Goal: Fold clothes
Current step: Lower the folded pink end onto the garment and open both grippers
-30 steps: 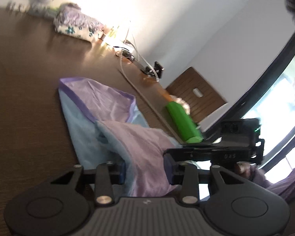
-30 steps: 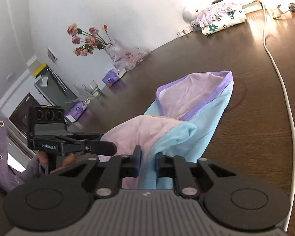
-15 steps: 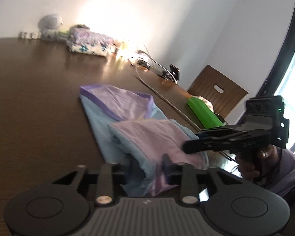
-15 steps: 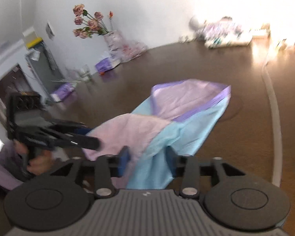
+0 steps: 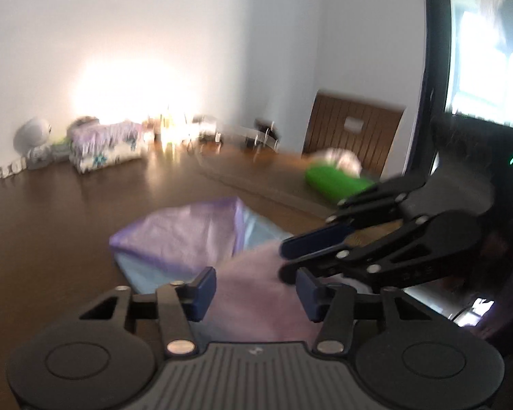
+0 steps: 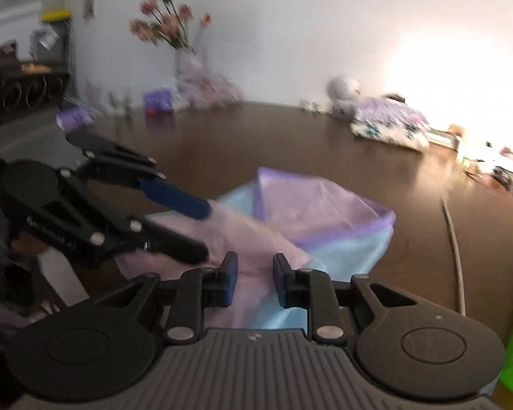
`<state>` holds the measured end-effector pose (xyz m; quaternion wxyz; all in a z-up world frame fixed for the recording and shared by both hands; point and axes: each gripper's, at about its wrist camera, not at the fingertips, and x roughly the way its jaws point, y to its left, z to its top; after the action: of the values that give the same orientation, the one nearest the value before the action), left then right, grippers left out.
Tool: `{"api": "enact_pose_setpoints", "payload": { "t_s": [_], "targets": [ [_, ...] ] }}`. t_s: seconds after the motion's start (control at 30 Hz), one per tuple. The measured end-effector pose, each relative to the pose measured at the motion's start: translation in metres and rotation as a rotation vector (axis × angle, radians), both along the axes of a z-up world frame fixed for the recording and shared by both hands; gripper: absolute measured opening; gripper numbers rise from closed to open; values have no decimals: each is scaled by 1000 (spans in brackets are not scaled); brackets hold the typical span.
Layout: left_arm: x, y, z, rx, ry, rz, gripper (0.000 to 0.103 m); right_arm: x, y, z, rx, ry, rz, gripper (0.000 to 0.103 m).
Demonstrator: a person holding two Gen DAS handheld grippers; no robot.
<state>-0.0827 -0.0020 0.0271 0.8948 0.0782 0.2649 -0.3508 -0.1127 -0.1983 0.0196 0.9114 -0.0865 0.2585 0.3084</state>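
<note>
A lilac and pale-blue garment (image 5: 191, 239) lies partly folded on the dark wooden table (image 5: 51, 225), its purple-edged far end flat on the wood and its pinkish near end bunched toward the person. The left gripper (image 5: 254, 290) sits low over that near end, its jaws standing well apart after having just been opening; the pink cloth lies in the gap between them, but the blue pads are clear of it on both sides. The right gripper (image 6: 255, 278) comes in beside it, its jaws narrower, having just been closing; fabric shows between them too, pink on one side and blue on the other, yet a visible gap remains and the pads do not seem to press on it. Each tool shows in the other's camera, angled toward the same bunched end, close together. The pictures are smeared, so finer contact is hard to judge. Farther back on the table sits a folded floral bundle (image 6: 390, 123), a vase of pink flowers (image 6: 174, 34) by the wall, a white cable (image 6: 456, 239) and a bright green object (image 5: 335, 181) near a wooden chair (image 5: 355, 130).
</note>
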Motion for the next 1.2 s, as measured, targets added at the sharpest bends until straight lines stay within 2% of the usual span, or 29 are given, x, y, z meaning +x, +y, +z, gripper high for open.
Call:
{"api": "enact_pose_setpoints", "payload": {
  "t_s": [0.07, 0.1, 0.17, 0.2, 0.23, 0.33, 0.4, 0.47, 0.5, 0.57, 0.6, 0.63, 0.7, 0.73, 0.8, 0.87, 0.93, 0.97, 1.07, 1.13, 1.17, 1.2],
  "targets": [
    [1, 9, -2, -24, 23, 14, 45, -9, -1, -3, -14, -31, -13, 25],
    [1, 16, -2, -45, 35, 18, 48, -13, -4, -1, 0, -46, -19, 33],
    [4, 35, 1, -119, 70, 35, 61, -10, -15, 5, 62, -33, -60, 47],
    [5, 46, 2, -163, 92, 43, 68, -6, -22, 7, 100, -14, -84, 47],
    [5, 56, 2, -208, 116, 46, 71, 0, -29, 7, 145, 19, -106, 47],
    [-4, 71, 2, -293, 149, 26, 71, 16, -43, 3, 262, 112, -134, 45],
    [-12, 71, 0, -291, 138, -33, 71, 22, -48, -3, 313, 159, -142, 29],
    [-19, 68, -2, -261, 118, -43, 70, 27, -45, -10, 300, 197, -171, 20],
    [-19, 67, -4, -251, 126, -45, 67, 27, -46, -12, 300, 203, -186, 15],
    [-20, 65, -7, -232, 142, -50, 47, 28, -46, -14, 312, 211, -192, 8],
    [-21, 64, -9, -223, 151, -53, 30, 27, -45, -14, 302, 204, -199, 3],
    [-21, 63, -11, -213, 159, -55, 18, 26, -44, -15, 292, 196, -206, 1],
    [-24, 64, -13, -204, 166, -69, 14, 23, -43, -14, 273, 175, -226, 1],
    [-25, 64, -14, -201, 168, -76, 9, 21, -43, -13, 263, 164, -237, 1],
    [-27, 65, -16, -187, 175, -85, 7, 19, -42, -13, 248, 151, -244, 1],
    [-28, 65, -15, -137, 182, -68, 9, 15, -41, -11, 237, 130, -251, 2],
    [-30, 67, -9, -47, 171, -36, 13, 10, -42, -6, 242, 93, -258, 5],
    [-32, 72, 0, -37, 150, -26, 13, 6, -43, -3, 249, 65, -255, 7],
    [-39, 85, 30, -98, 64, -7, 28, -2, -41, 7, 255, -8, -221, 16],
    [-40, 83, 45, -166, -17, 43, 58, -6, -37, 10, 240, -35, -191, 23],
    [-38, 77, 47, -179, -31, 68, 64, -7, -33, 10, 224, -38, -177, 24],
    [-33, 67, 43, -174, -22, 92, 62, -8, -30, 10, 208, -41, -162, 24]
  ]
}}
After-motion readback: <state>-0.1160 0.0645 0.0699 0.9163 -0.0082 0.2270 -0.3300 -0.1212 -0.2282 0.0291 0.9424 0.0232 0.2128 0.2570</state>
